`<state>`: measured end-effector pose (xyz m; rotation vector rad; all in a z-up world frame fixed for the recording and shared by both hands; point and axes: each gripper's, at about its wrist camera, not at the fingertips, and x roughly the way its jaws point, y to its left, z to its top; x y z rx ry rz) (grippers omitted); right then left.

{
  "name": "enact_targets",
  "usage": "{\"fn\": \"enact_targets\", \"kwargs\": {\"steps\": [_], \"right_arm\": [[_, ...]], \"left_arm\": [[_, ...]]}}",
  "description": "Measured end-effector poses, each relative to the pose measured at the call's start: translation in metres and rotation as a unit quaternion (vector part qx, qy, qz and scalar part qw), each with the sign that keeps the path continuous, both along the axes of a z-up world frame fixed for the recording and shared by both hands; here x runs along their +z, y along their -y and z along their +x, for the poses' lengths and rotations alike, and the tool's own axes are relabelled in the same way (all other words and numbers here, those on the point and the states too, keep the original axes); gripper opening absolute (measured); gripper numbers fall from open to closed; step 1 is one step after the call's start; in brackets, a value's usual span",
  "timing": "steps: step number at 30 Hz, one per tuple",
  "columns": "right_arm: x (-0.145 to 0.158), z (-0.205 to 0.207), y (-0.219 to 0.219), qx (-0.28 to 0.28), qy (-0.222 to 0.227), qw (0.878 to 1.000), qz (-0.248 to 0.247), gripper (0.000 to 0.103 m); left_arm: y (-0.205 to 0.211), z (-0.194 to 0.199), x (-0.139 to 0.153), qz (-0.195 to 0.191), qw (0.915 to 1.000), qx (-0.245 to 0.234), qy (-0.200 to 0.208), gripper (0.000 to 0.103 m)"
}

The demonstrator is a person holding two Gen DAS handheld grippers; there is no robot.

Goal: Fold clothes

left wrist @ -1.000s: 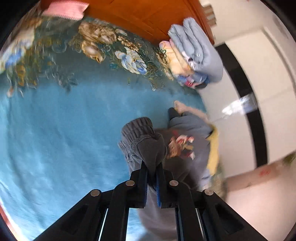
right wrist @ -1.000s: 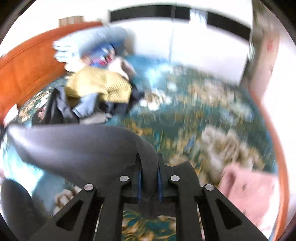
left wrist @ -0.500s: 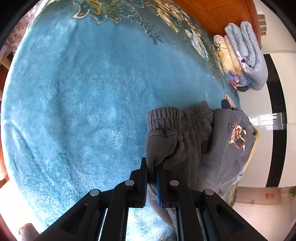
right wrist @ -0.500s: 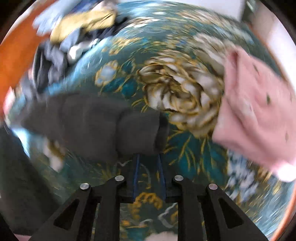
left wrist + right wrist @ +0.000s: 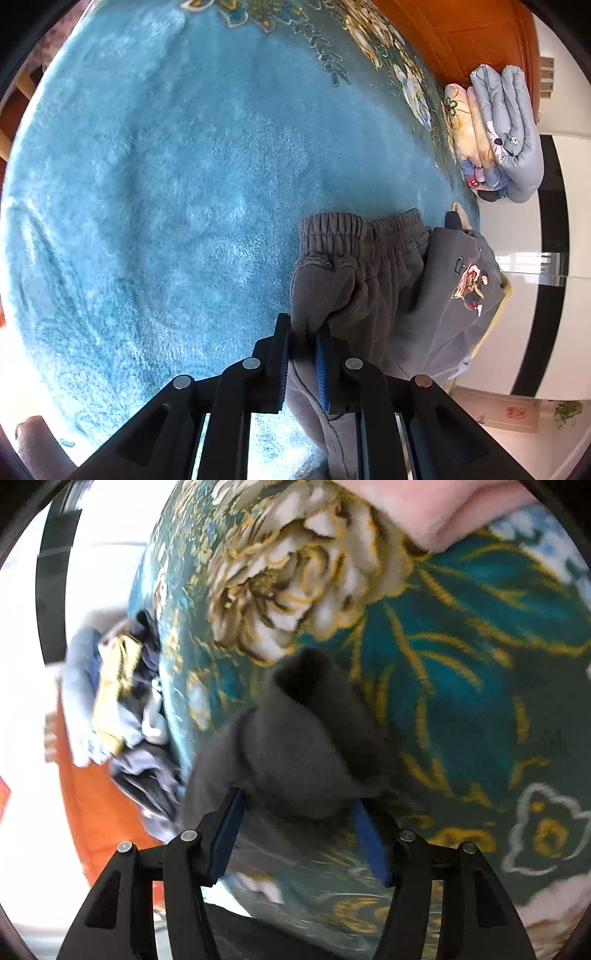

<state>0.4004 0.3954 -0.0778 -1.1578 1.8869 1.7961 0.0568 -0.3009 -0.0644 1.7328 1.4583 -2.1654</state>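
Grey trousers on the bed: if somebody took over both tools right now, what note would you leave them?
Left hand-held gripper: jaws starting to open, grey trousers fabric between the pads.
Right hand-held gripper: jaws opening wide, a dark grey fold lying loose between them.
Trousers lie on the blue blanket, waistband flat; unfolded clothes pile near the headboard.
Done: trousers laid down, doubled over.
Left: let go fully, finish folding, then the pile.

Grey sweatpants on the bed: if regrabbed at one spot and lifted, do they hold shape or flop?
Likely flop: the grey sweatpants bunch in soft folds at the left gripper. Probably not slippery: the fabric looks fleecy on a plush blanket. The leg end sags between the opening right gripper fingers, so expect it to droop.
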Motion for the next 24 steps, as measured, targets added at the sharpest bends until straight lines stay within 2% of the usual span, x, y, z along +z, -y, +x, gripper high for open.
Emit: {"fn": "enact_targets", "kwargs": {"steps": [1,2,5,9,11,12,14,16,18,21,24], "right_arm": [[0.002,-0.005,0.000,-0.003,0.003,1.000,0.003,0.045],[0.004,-0.010,0.000,-0.005,0.006,1.000,0.007,0.028],[0.022,-0.025,0.000,0.012,0.018,0.999,0.043,0.015],[0.077,-0.040,-0.001,0.059,-0.021,0.987,0.145,0.013],[0.105,-0.031,0.001,0.085,-0.047,0.977,0.188,0.013],[0.114,-0.025,0.002,0.097,-0.054,0.973,0.203,0.013],[0.111,-0.012,0.010,0.129,-0.039,0.968,0.212,0.013],[0.082,0.001,0.019,0.155,0.012,0.968,0.197,0.013],[0.043,0.015,0.023,0.145,0.056,0.975,0.161,0.013],[0.012,0.027,0.017,0.120,0.079,0.983,0.117,0.013],[0.019,0.015,0.014,0.134,0.082,0.980,0.124,0.013]], "left_arm": [[-0.001,0.000,0.003,-0.009,1.0000,0.003,-0.001,0.013],[-0.002,0.001,0.008,-0.014,0.9999,0.004,-0.006,0.011],[-0.008,0.000,0.026,-0.034,0.9988,-0.011,-0.032,0.008],[-0.009,0.004,0.056,-0.029,0.9946,-0.028,-0.096,0.007],[-0.004,0.013,0.068,-0.025,0.9905,-0.038,-0.130,0.007],[-0.003,0.016,0.069,-0.036,0.9890,-0.047,-0.136,0.007],[-0.002,0.023,0.056,-0.070,0.9887,-0.067,-0.115,0.007],[0.007,0.034,0.033,-0.067,0.9928,-0.054,-0.083,0.005],[0.017,0.044,0.011,-0.064,0.9958,-0.040,-0.053,0.005],[0.030,0.054,-0.003,-0.045,0.9978,-0.024,-0.042,0.005],[0.035,0.054,0.003,-0.047,0.9974,-0.021,-0.051,0.004]]}}
